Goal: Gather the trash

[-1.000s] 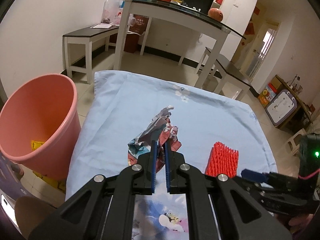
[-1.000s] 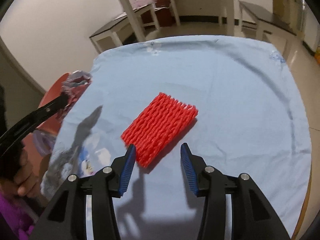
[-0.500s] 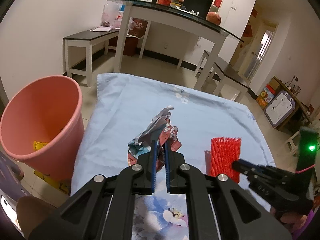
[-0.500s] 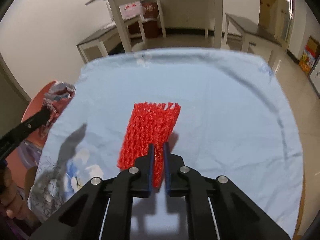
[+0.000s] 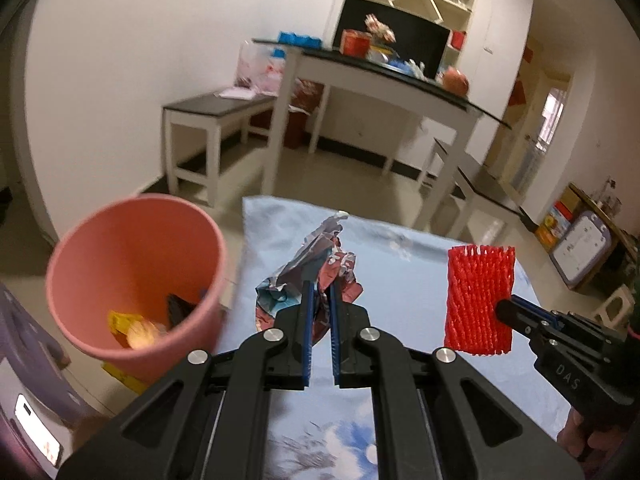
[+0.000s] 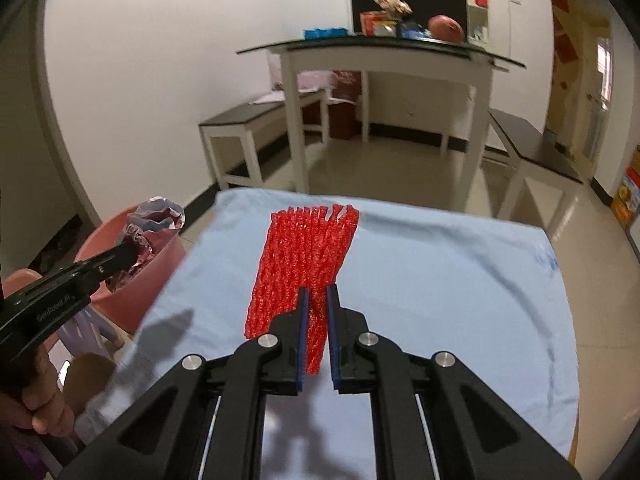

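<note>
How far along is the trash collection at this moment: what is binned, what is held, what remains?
Done: the pink bin already holds some yellow and dark scraps. In hand: the left gripper is shut on a crumpled foil wrapper, and the right gripper is shut on the red foam net, both lifted off the blue cloth. Left: dropping both into the bin. No other trash shows on the cloth.

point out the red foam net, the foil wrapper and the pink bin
red foam net (image 5: 478, 280), left wrist view, middle of the mesh
foil wrapper (image 5: 316, 256), left wrist view, crumpled upper part above the fingers
pink bin (image 5: 120, 248), left wrist view, inner back wall
</note>
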`<state>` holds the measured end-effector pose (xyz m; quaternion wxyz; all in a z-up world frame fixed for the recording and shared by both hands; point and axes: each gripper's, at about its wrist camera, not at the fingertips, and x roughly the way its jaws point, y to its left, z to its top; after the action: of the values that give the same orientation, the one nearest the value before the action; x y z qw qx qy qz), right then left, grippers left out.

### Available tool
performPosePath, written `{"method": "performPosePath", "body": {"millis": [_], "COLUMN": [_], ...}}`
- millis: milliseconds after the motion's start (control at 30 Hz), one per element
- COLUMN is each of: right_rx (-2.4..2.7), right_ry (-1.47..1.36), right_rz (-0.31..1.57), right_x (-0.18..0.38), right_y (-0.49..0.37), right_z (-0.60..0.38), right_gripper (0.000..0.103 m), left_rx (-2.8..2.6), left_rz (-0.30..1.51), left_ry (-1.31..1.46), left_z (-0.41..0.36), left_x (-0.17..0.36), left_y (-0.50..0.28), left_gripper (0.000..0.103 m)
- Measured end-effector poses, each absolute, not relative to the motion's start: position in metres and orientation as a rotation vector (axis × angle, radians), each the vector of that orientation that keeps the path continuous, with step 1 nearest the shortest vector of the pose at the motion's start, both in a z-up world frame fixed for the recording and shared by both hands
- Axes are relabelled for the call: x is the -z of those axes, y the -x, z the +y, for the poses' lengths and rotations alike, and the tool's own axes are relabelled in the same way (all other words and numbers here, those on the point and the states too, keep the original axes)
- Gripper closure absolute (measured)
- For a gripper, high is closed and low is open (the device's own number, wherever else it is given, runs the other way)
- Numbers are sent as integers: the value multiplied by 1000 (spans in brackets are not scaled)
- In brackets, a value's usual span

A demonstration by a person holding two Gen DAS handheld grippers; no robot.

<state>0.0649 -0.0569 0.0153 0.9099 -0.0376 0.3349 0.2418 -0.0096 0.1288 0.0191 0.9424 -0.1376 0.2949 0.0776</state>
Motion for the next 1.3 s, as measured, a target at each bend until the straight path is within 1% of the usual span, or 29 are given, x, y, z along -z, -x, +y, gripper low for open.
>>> {"method": "performPosePath", "body": {"millis": [300, 667, 933, 1300], "right_rx": [-619, -729, -785, -839], "right_ry": [127, 210, 269, 375], "right_rz": [626, 588, 589, 616], "right_x": [-41, -53, -48, -26], "right_y": [-65, -61, -65, -63], "right_z": [2, 80, 127, 189], "right_gripper": [95, 95, 95, 94], "left_rx": [-274, -379, -438, -475], "left_rz": [541, 514, 518, 572], "left_ry": [307, 347, 393, 459], "left_z": [168, 217, 254, 290], "left_x": [-37, -35, -23, 1], "left_y": [23, 34, 42, 41], "left_gripper": [96, 96, 96, 96]}}
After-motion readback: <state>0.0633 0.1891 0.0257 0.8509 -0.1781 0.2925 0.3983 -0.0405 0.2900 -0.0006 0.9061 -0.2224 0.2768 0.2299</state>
